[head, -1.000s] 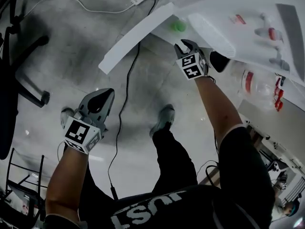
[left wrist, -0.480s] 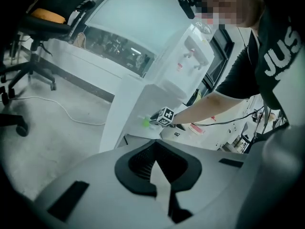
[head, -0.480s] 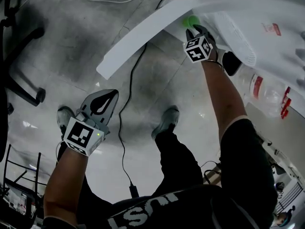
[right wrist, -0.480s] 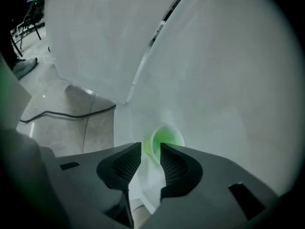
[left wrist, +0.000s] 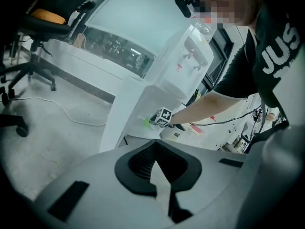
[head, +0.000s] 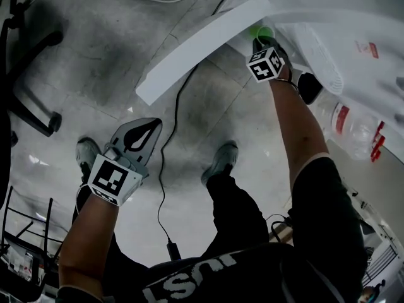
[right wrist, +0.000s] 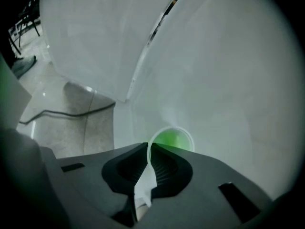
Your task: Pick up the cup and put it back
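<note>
Looks steeply down toward a white water dispenser (head: 353, 17). Shows a small green cup (head: 261, 31) resting on a white surface (right wrist: 228, 104) at the dispenser's front, below its taps (left wrist: 190, 56). Finds the right gripper (head: 261, 41) reaching down to the dispenser, jaws just closed in and now nearly together, pinching the near wall of the cup at its rim, seemingly with one jaw inside and one outside. Finds the left gripper (head: 150, 125) well away from the dispenser, low over the floor (head: 95, 55), jaws pressed together on nothing.

As for risks, by judgement only:
- Holds by a thin rim alone, so could crush or fold that wall if squeezed harder.
- Could let the cup swing or slip free once lifted, being gripped on one side and off-centre.
- Could knock it against the dispenser's own white side, just beside it, if raised at a slant.
- Cannot tell whether any liquid sits inside; if so, could spill over the dispenser's front.
- Could also set it back on the dispenser tilted, on its edge, and topple it on release.
</note>
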Demonstrator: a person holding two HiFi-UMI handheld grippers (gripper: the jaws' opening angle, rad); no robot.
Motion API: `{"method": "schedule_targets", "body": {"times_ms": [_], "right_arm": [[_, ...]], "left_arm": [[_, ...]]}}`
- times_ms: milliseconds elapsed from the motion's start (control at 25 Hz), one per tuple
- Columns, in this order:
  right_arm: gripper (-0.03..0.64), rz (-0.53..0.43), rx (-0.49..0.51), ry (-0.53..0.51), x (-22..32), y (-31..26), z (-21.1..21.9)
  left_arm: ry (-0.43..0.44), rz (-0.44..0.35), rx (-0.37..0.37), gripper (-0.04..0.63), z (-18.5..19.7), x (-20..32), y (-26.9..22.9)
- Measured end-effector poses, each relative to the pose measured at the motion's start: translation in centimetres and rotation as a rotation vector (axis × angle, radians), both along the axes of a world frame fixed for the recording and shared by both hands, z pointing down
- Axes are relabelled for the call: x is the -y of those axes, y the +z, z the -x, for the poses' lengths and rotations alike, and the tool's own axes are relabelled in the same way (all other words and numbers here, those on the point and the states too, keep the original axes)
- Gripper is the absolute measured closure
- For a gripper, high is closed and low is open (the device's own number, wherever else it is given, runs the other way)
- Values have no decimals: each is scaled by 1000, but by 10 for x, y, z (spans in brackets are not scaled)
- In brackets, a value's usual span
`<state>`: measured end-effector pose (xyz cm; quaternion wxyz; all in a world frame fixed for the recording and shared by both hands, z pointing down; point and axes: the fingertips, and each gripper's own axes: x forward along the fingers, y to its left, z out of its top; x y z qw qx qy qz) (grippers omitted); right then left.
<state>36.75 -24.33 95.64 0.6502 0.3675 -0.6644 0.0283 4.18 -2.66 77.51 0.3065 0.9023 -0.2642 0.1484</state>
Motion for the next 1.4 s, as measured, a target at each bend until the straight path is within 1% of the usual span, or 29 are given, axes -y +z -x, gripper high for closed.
{"method": "schedule_targets", "body": {"times_ms": [40, 120, 240, 360, 480, 600, 720, 840, 920, 1080, 1160, 1280, 1400], "right_arm": [[569, 5, 38, 17, -9, -9, 8], [569, 46, 99, 31, -43, -29, 29], [569, 129, 169, 32, -109, -75, 61], [571, 160, 244, 70, -155, -143, 86], [571, 194, 295, 76, -197, -219, 113], [571, 195, 341, 102, -218, -301, 134], [571, 156, 370, 110, -216, -381, 154], [571, 109, 386, 86, -208, -458, 178], [571, 84, 397, 77, -207, -507, 194], [571, 27, 431, 78, -209, -601, 226], [571, -22, 450, 97, -204, -643, 240], [571, -121, 471, 122, -194, -706, 256], [571, -225, 507, 158, -195, -768, 266]], "left_arm": [[-5, 7, -8, 588, 1, -3, -3], [-8, 27, -19, 588, 3, -13, -18], [11, -5, -43, 588, 1, -23, -64], [16, -38, -64, 588, -3, -24, -117], [6, -34, -89, 588, -3, -34, -182], [11, -44, -105, 588, 0, -44, -253], [40, -78, -130, 588, 11, -40, -320], [84, -153, -150, 588, 29, -28, -387], [85, -191, -159, 588, 46, -22, -429], [77, -241, -176, 588, 88, -16, -503], [107, -290, -175, 588, 109, -8, -537], [177, -369, -175, 588, 136, 2, -585], [228, -401, -166, 588, 158, 5, -628]]}}
